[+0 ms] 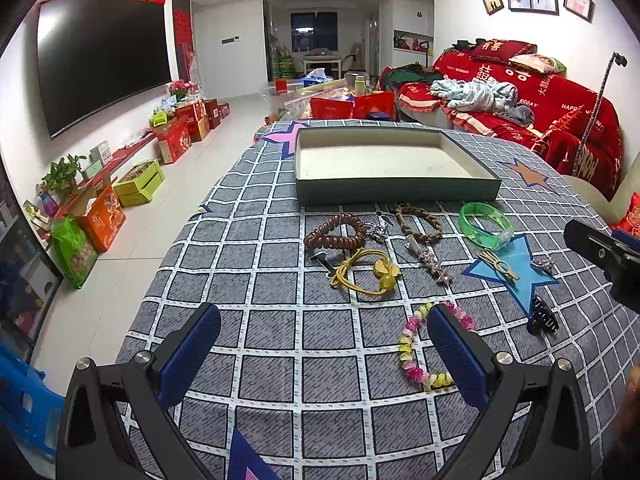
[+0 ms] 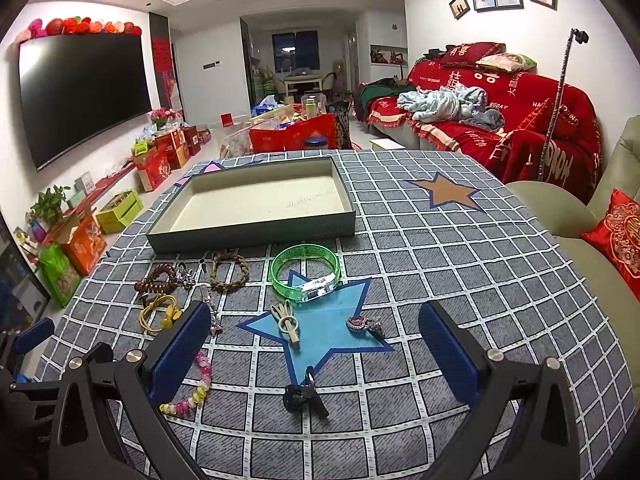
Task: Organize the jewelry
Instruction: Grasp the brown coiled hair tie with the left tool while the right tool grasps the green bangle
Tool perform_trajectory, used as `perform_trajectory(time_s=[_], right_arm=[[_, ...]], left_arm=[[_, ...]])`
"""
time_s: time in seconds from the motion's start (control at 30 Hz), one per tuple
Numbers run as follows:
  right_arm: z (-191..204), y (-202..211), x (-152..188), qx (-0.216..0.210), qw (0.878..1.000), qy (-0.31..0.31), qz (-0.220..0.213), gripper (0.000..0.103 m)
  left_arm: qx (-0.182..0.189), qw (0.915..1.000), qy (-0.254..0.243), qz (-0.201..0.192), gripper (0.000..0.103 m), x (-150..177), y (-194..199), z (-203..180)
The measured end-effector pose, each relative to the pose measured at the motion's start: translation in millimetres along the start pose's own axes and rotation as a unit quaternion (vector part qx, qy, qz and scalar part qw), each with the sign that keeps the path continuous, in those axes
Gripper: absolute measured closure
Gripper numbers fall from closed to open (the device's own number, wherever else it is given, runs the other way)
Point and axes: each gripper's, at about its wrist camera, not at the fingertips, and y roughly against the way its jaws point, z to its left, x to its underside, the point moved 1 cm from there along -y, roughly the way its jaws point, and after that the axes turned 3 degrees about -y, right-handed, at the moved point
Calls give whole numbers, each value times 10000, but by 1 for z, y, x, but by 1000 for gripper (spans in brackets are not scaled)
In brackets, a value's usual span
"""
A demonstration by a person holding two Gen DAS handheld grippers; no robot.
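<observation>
An empty shallow green tray (image 1: 396, 192) (image 2: 252, 234) stands on the checked tablecloth, with jewelry spread in front of it. A brown bead bracelet (image 1: 334, 232), a braided band (image 1: 420, 220), a green bangle (image 1: 486, 226) (image 2: 306, 272), a yellow hair tie (image 1: 368, 274) (image 2: 160, 312), a beige clip (image 2: 286, 322) and a sparkly brooch (image 2: 364, 324) lie there. My left gripper (image 1: 324, 350) hovers open, its right finger over a pink and yellow bead bracelet (image 1: 412, 354) (image 2: 194, 390). My right gripper (image 2: 314, 358) is open above a black claw clip (image 2: 302, 394) (image 1: 542, 318).
A crystal hair pin (image 1: 430, 260) lies mid-table. A red-covered sofa (image 2: 500, 116) stands at the right, a pale armchair with a red cushion (image 2: 618, 232) close by. A wall TV (image 1: 100, 60) and gift boxes (image 1: 176, 136) line the left side. The table edge (image 1: 192, 220) drops off left.
</observation>
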Motion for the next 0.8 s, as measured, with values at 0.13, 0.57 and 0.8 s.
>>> perform_trajectory(time_s=[0.13,0.57,0.8], right_arm=[[-3,-14,-3,102,9997,11,242,0],[-20,-55,-29,285,9958,-76,865,0],[-27,-86,-46,388,9924,-190,1156,0]], left_arm=[[46,10000,-29,43,0,-9,-6,5],[201,9959,129,878,0,-57,-72,48],[371,9937,-139,1047,0,-75,-107,53]])
